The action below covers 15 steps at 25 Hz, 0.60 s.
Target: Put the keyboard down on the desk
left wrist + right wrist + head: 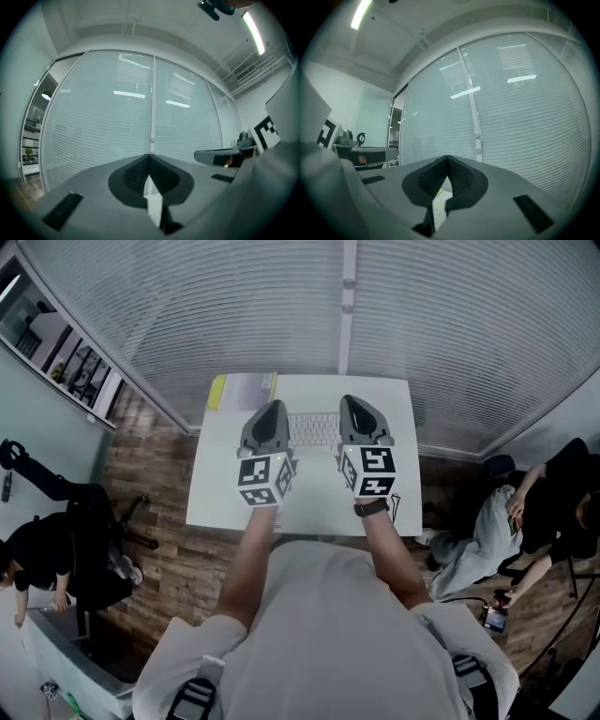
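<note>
Both grippers hovering over desk (214,495) | left gripper (273,406), right gripper (350,401) jaws pressing together, pinching nothing | keyboard (315,431) lying crosswise between them, equally near both

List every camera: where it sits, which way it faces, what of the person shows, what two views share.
Head view: on the head, looking down at desk, keyboard, left gripper, right gripper, forearms.
Left gripper view: on that gripper, along shut jaws toward blinds.
Right gripper view: likewise, jaws shut, facing blinds.
Shared: both gripper views see the blinds.
</note>
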Available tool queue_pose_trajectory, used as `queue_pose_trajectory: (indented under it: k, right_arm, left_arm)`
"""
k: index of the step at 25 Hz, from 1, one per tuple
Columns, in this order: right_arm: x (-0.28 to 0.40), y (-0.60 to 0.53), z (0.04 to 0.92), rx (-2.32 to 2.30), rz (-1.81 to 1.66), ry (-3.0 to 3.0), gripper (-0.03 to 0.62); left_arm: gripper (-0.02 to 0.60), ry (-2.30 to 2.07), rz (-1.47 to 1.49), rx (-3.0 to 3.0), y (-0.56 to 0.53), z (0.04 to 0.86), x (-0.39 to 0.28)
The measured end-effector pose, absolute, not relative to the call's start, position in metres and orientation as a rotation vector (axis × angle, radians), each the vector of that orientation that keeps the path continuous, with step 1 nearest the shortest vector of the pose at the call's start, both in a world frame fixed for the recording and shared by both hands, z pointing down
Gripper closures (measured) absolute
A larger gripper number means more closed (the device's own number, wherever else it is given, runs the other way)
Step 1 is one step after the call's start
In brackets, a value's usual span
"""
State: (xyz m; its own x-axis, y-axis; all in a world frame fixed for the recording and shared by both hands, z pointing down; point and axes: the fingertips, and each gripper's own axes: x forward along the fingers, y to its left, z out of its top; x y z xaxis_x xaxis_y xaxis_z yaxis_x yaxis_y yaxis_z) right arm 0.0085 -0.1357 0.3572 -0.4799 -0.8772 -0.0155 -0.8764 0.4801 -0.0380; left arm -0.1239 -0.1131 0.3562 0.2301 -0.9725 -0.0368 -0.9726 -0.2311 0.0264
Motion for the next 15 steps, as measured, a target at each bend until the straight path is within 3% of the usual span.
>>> queue_pose_trajectory:
  k: [15]
  right_arm:
    - [0.020, -0.131, 0.366, -1.617, -0.046, 2.659, 0.583]
  left_arm:
    - [0.568, 1.966, 0.004, -2.513, -0.112, 0.382, -0.113]
